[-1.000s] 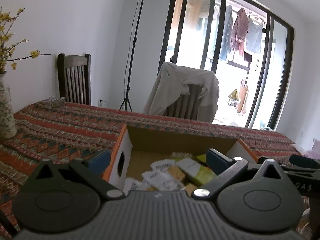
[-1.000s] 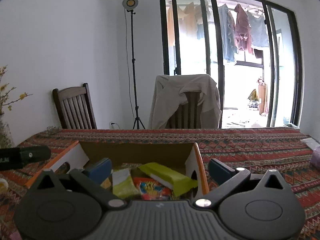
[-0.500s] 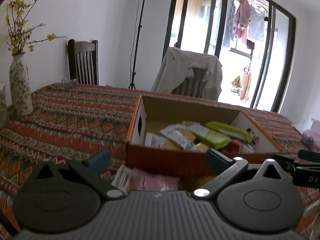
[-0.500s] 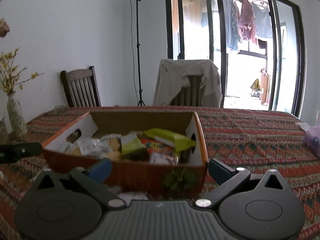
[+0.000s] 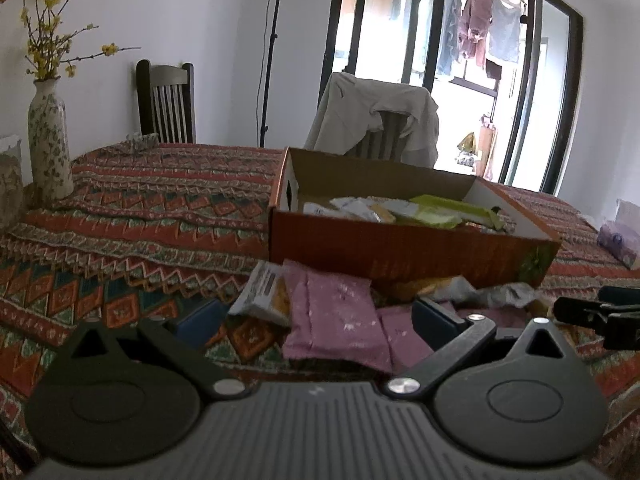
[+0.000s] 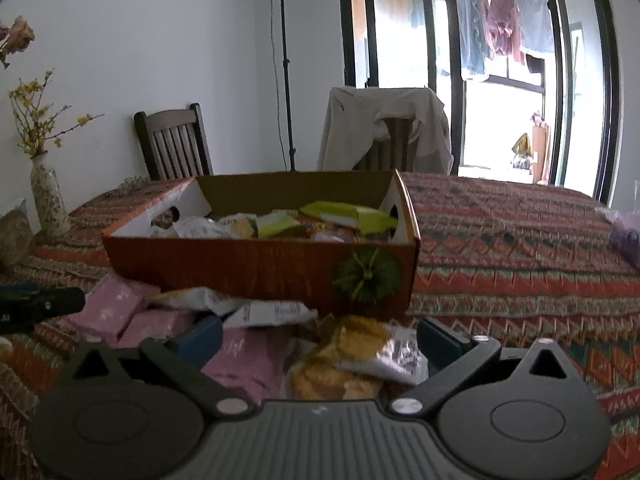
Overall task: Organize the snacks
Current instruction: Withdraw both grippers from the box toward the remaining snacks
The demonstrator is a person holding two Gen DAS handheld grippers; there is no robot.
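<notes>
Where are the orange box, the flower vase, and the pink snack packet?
orange box (image 6: 248, 268), right wrist view, front wall.
flower vase (image 5: 48, 140), left wrist view, middle of body.
pink snack packet (image 5: 336, 316), left wrist view, packet's centre.

Each gripper, left (image 5: 316, 318) and right (image 6: 318, 332), is built of black ribbed plastic, silver screws and blue finger pads (image 5: 198, 318).

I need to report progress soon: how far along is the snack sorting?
Partly done: the orange box already holds several packets. Both the left gripper and right gripper are open and empty. Left: pink packets and a yellow packet on the table.
</notes>
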